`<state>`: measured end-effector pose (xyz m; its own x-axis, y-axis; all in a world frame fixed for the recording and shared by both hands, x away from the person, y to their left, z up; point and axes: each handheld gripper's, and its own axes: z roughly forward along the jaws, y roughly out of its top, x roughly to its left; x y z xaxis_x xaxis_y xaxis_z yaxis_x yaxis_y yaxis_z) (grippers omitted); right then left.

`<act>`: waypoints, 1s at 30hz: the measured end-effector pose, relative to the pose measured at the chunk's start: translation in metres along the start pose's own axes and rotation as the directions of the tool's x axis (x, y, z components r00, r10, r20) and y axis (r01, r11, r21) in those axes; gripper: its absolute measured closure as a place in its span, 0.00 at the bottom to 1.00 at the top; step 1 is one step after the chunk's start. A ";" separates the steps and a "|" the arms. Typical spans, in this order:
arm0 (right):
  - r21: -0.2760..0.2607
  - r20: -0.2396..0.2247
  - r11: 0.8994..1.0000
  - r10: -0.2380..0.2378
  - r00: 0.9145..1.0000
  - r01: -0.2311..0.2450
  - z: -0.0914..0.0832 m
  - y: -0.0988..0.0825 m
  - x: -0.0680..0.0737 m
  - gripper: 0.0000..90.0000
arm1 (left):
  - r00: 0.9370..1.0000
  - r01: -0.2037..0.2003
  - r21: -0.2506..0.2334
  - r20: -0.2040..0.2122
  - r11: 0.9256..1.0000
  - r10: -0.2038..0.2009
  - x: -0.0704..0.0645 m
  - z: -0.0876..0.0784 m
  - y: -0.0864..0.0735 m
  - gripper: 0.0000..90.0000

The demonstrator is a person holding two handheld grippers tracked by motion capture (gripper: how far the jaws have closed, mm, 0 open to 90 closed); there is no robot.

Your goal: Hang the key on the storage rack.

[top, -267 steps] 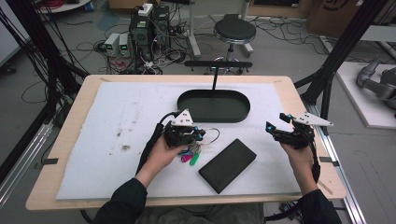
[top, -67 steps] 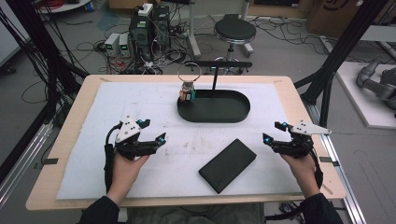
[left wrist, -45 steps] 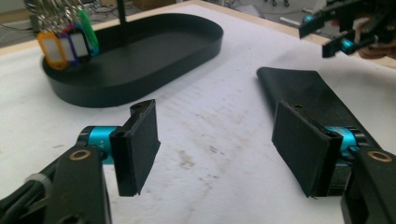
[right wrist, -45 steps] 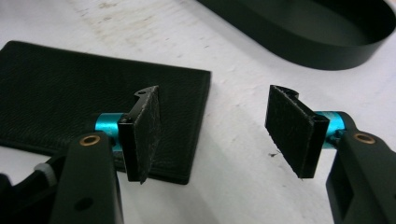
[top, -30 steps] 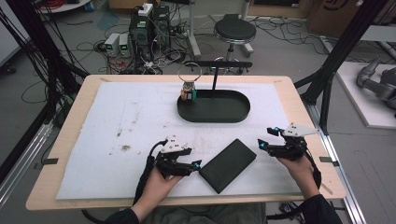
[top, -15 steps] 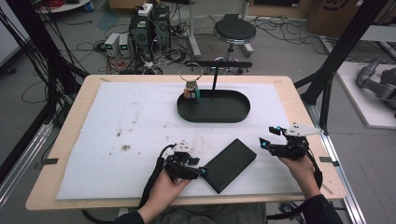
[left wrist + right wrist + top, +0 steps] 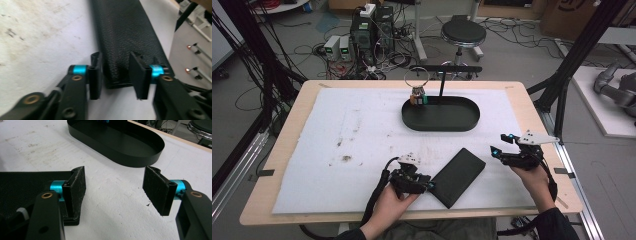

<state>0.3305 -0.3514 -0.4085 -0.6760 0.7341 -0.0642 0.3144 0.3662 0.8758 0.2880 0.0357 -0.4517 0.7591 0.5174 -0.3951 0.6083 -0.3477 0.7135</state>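
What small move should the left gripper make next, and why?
Probably close its jaws. The left gripper is open, its pads on either side of the near corner of the flat black textured leather case, which lies on the white foam mat.

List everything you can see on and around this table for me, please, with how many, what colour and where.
Flat case: one, black, textured, near table edge, between the grippers.
Oval tray: one, black, far middle of the table.
Stand with crossbar: one, black, rising at the tray's far edge.
Key bunch on ring: one, multicoloured, hanging at the tray's left end.
Mat: one, white, stained, covering the table.
Stool: one, black, on the floor beyond.
Left gripper: black, open, jaws either side of the case's end.
Right gripper: black, open, just right of the case.
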 end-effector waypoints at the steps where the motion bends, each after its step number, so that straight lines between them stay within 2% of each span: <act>1: -0.001 0.003 1.000 -0.001 1.000 0.001 0.000 0.000 0.000 0.40 | 1.000 -0.013 -0.002 -0.007 1.000 0.013 -0.001 0.000 -0.001 0.73; 3: 0.000 0.005 1.000 -0.010 1.000 0.010 0.000 0.001 0.000 0.40 | 0.999 -0.039 -0.005 -0.015 0.999 0.039 -0.003 0.000 0.000 0.75; 6: -0.002 0.004 1.000 -0.009 1.000 0.009 0.000 0.001 0.001 0.40 | 0.999 -0.054 -0.005 -0.008 0.999 0.054 -0.002 -0.001 0.001 0.81; 8: -0.004 0.006 1.000 -0.010 1.000 0.010 0.000 0.002 0.002 0.40 | 0.997 -0.082 -0.004 0.007 0.997 0.082 -0.001 -0.003 0.004 0.83; 10: -0.007 0.006 1.000 -0.010 1.000 0.010 0.000 0.002 0.002 0.40 | 0.993 -0.114 -0.013 0.005 0.993 0.114 0.000 -0.005 0.007 0.85; 11: -0.007 0.006 1.000 -0.010 1.000 0.010 0.000 0.002 0.002 0.40 | 0.993 -0.114 -0.013 0.005 0.993 0.114 0.000 -0.005 0.007 0.86; 13: -0.013 0.005 1.000 -0.007 1.000 0.008 0.000 0.002 0.001 0.40 | 0.986 -0.169 -0.051 -0.002 0.984 0.169 -0.001 -0.012 0.015 0.87; 15: -0.015 0.004 1.000 -0.007 1.000 0.007 -0.001 0.002 0.001 0.40 | 0.974 -0.227 -0.078 -0.027 0.971 0.225 -0.003 -0.018 0.021 0.88; 17: -0.022 0.003 1.000 -0.005 1.000 0.005 -0.001 0.003 0.001 0.40 | 0.956 -0.293 -0.108 -0.052 0.950 0.289 -0.005 -0.024 0.026 0.88; 19: -0.030 -0.002 1.000 -0.003 1.000 0.003 -0.002 0.003 0.002 0.40 | 0.929 -0.369 -0.130 -0.080 0.920 0.361 -0.005 -0.031 0.031 0.89; 21: -0.041 -0.011 0.999 -0.005 1.000 0.004 -0.002 0.003 0.002 0.40 | 0.904 -0.427 -0.153 -0.101 0.891 0.416 -0.004 -0.037 0.034 0.89; 22: -0.041 -0.011 0.999 -0.005 1.000 0.004 -0.002 0.003 0.002 0.40 | 0.904 -0.427 -0.153 -0.101 0.891 0.416 -0.004 -0.037 0.034 0.89; 23: -0.052 -0.015 0.999 -0.011 1.000 0.010 -0.003 0.004 0.003 0.40 | 0.879 -0.476 -0.169 -0.114 0.863 0.463 -0.002 -0.043 0.037 0.89; 24: -0.059 -0.023 0.998 -0.013 1.000 0.011 -0.003 0.005 0.004 0.39 | 0.866 -0.500 -0.172 -0.126 0.849 0.485 -0.001 -0.046 0.037 0.89; 25: -0.065 -0.031 0.998 -0.013 0.999 0.011 -0.003 0.006 0.005 0.39 | 0.850 -0.527 -0.176 -0.128 0.831 0.512 0.001 -0.049 0.038 0.89; 26: -0.069 -0.039 0.998 -0.015 0.999 0.013 -0.003 0.006 0.006 0.39 | 0.850 -0.527 -0.176 -0.128 0.831 0.512 0.001 -0.049 0.038 0.89; 27: -0.074 -0.046 0.997 -0.019 0.999 0.015 -0.002 0.007 0.007 0.38 | 0.813 -0.582 -0.175 -0.135 0.794 0.566 0.002 -0.054 0.039 0.89; 28: -0.075 -0.057 0.997 -0.021 0.998 0.017 -0.002 0.008 0.008 0.37 | 0.799 -0.602 -0.178 -0.129 0.778 0.588 0.003 -0.056 0.040 0.89; 29: -0.079 -0.067 0.997 -0.024 0.997 0.018 -0.001 0.009 0.009 0.35 | 0.791 -0.611 -0.181 -0.122 0.770 0.599 0.004 -0.058 0.040 0.89; 30: -0.083 -0.082 0.996 -0.029 0.996 0.022 0.001 0.010 0.010 0.35 | 0.788 -0.615 -0.190 -0.111 0.766 0.605 0.005 -0.059 0.041 0.89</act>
<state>0.3273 -0.3402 -0.4007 -0.7370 0.6740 -0.0503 0.2428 0.3335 0.9110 0.3031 0.0707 -0.3907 0.9408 0.2842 0.1849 -0.0449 -0.4360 0.8988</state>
